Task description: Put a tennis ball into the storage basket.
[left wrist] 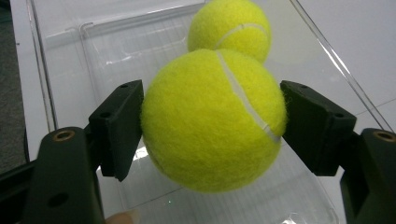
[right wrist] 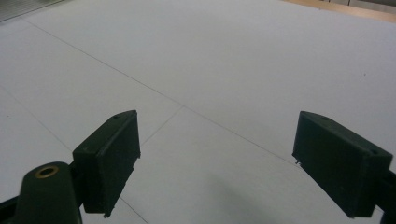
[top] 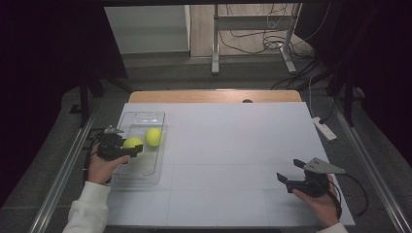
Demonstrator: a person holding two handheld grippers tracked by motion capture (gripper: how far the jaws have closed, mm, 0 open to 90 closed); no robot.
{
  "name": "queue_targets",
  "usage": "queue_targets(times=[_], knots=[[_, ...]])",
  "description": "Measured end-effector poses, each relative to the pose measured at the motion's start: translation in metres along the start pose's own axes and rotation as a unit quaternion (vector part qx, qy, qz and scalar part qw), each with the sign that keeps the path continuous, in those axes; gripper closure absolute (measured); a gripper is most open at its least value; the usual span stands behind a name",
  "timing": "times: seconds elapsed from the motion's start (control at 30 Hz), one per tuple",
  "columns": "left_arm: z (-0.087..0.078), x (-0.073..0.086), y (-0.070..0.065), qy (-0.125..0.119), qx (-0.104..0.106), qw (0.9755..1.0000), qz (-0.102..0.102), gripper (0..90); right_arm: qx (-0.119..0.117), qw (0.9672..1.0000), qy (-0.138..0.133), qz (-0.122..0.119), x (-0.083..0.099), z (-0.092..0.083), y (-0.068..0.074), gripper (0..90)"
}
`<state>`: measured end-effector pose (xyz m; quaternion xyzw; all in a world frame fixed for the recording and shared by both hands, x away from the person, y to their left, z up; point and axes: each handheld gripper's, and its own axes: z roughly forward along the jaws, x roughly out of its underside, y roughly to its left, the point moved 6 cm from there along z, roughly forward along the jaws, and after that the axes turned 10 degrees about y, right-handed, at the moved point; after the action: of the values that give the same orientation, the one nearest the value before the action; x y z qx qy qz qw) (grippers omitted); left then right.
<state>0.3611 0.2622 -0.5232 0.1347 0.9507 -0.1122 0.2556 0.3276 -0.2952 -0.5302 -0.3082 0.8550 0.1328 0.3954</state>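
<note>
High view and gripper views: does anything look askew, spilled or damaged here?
Nothing stands out. The left gripper is shut on one yellow-green felt tennis ball over the clear plastic tray; a second tennis ball sits in the tray. The right gripper is open above the white tabletop.

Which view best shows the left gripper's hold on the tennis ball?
The left gripper view: the held tennis ball sits close up, both pads pressing its sides. The high view shows it small, at the left gripper, above the clear tray. The right gripper view faces bare table.
</note>
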Motion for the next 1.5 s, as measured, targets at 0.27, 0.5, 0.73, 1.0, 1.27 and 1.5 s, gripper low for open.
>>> queue_targets(times=[0.27,0.5,0.73,1.0,1.27,1.5], knots=[[-0.007,-0.004,-0.002,-0.027,-0.004,0.9996,-0.002,16.0,0.000,1.0000,-0.002,-0.001,0.000,-0.001,0.000,15.3],[-0.015,-0.009,-0.009,-0.061,0.020,0.9979,0.003,15.4,0.000,1.0000,-0.001,0.000,0.000,-0.001,0.000,15.3],[-0.021,-0.010,-0.016,-0.083,0.045,0.9954,0.011,16.1,-0.002,1.0000,-0.005,0.004,-0.001,0.000,-0.001,15.3],[-0.028,-0.011,-0.025,-0.106,0.070,0.9917,0.020,16.1,-0.006,1.0000,-0.004,0.004,-0.001,0.001,-0.001,15.3],[-0.034,-0.006,-0.033,-0.107,0.075,0.9909,0.033,14.7,-0.010,0.9999,-0.006,0.009,-0.001,0.002,-0.005,15.3],[-0.040,0.007,-0.042,-0.119,0.095,0.9878,0.031,14.3,-0.010,0.9998,-0.013,0.014,-0.002,-0.002,-0.004,15.2]])
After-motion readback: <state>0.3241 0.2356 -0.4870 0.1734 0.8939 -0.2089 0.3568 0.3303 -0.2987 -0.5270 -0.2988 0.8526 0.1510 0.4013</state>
